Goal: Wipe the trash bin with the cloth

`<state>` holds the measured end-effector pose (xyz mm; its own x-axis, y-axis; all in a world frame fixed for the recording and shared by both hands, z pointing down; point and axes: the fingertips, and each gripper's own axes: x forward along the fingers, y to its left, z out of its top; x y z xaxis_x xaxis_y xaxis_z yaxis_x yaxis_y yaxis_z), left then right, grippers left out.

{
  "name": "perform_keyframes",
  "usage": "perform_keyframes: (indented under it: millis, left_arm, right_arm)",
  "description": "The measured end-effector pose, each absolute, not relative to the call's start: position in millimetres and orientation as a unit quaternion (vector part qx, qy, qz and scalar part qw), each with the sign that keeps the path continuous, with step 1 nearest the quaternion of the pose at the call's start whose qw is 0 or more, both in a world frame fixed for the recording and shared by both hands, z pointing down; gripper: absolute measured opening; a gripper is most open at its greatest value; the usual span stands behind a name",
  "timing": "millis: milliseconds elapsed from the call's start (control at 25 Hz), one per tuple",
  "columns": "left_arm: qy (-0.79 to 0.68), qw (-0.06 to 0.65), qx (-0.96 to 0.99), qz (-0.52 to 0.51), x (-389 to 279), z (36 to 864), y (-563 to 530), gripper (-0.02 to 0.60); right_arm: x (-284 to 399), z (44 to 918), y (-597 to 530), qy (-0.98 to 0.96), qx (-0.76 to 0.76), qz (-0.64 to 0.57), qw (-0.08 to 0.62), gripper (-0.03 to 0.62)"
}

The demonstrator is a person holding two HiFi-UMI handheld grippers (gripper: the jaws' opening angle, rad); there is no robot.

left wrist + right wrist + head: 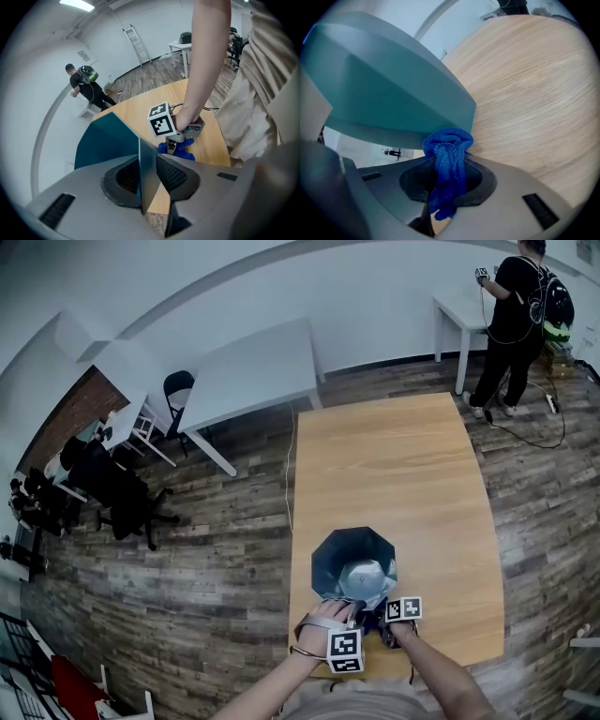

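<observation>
the left gripper point(149, 182) has its jaws slightly spread. the thin wall of the teal trash bin point(105, 140) stands between them, with a gap showing on one side. the right gripper point(447, 183) pinches a bunched blue cloth point(447, 150). just ahead of its jaws the cloth touches the bin's side, over the wooden table point(534, 93).
</observation>
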<state>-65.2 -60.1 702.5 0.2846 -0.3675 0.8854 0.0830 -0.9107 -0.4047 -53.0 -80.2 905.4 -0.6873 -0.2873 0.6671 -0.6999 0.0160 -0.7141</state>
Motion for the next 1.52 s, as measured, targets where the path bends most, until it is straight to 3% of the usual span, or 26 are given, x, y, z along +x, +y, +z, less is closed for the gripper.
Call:
perform_keyframes:
  millis: [160, 440, 760, 1080, 1520]
  left_arm:
    - [0.139, 0.157, -0.816, -0.539, -66, 679, -60, 0.168]
    - [0.238, 0.054, -0.887, -0.393, -82, 616, -48, 0.173]
    - [0.314, -0.001, -0.898, -0.307, -99, 588, -35, 0.173]
    - [0.374, -0.081, -0.893, -0.236, -114, 573, -32, 0.173]
    - [0.410, -0.108, -0.879, -0.219, -139, 559, -22, 0.173]
  right_arm:
    - [-29, 864, -77, -0.715, 0.361, 0.578, 0.154, 0.084]
    - [32, 735, -83, -0.728, 0.410, 0.549, 0.036, 0.084]
    - [61, 593, -80, -0.802, 0.453, 0.388, -0.019, 0.084]
    - [56, 534, -66, -0.845, 0.504, 0.178, 0.020, 0.084]
    - [29, 519, -47, -0.865, 0.492, 0.085, 0.053, 0.084]
